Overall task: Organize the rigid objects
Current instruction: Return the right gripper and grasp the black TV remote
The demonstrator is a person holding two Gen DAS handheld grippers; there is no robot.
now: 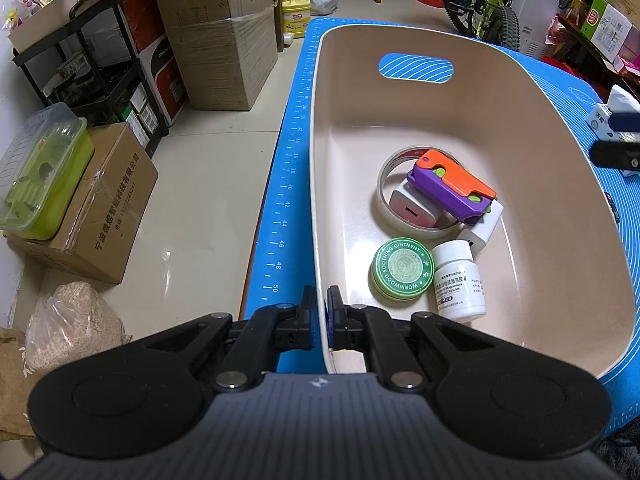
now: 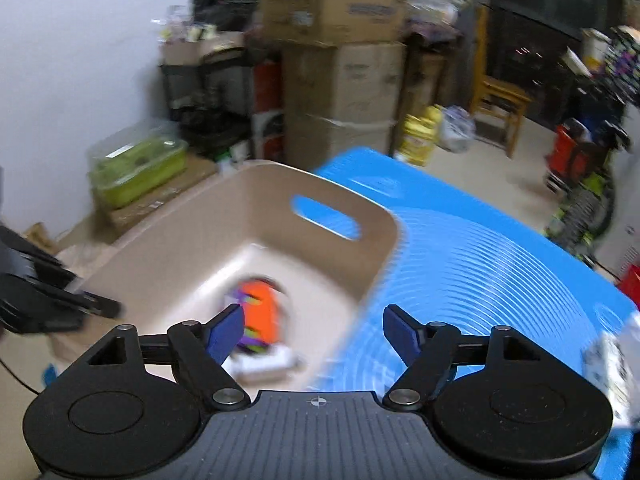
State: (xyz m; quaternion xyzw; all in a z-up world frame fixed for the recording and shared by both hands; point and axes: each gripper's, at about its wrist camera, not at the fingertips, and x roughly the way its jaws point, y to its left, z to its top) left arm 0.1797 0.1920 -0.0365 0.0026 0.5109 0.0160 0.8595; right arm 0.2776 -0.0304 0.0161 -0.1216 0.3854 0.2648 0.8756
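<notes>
I held the beige bin (image 1: pixel 520 92) steady with my left gripper (image 1: pixel 322 300), its jaws clenched on the near-left rim, one pad outside the wall and one inside. Ahead of those jaws and to their right, on the bin floor, lay the things already gathered: a green ointment tin (image 1: pixel 402 269) nearest, a white pill bottle (image 1: pixel 460 280) touching it on the right, and farther on a tape ring (image 1: pixel 386 200) with a white charger block (image 1: pixel 412 208) inside it and an orange-and-purple toy (image 1: pixel 452 188) lying on top, its long axis running from far-left to near-right.

My right gripper (image 2: pixel 314 334) stood released, jaws apart with nothing between the pads, above the bin's right wall where it meets the blue mat (image 2: pixel 500 260). That view was blurred. The toy showed just ahead of its left jaw, down in the bin.

What was left to collect lay, as far as I could judge, out to the right on the mat: a white-and-blue box (image 1: pixel 610 118) seen at the far right of my left jaws' view, well apart from them. The right hand was plainly the nearer one, and the left was occupied with the rim. The box's long axis could not be made out.
</notes>
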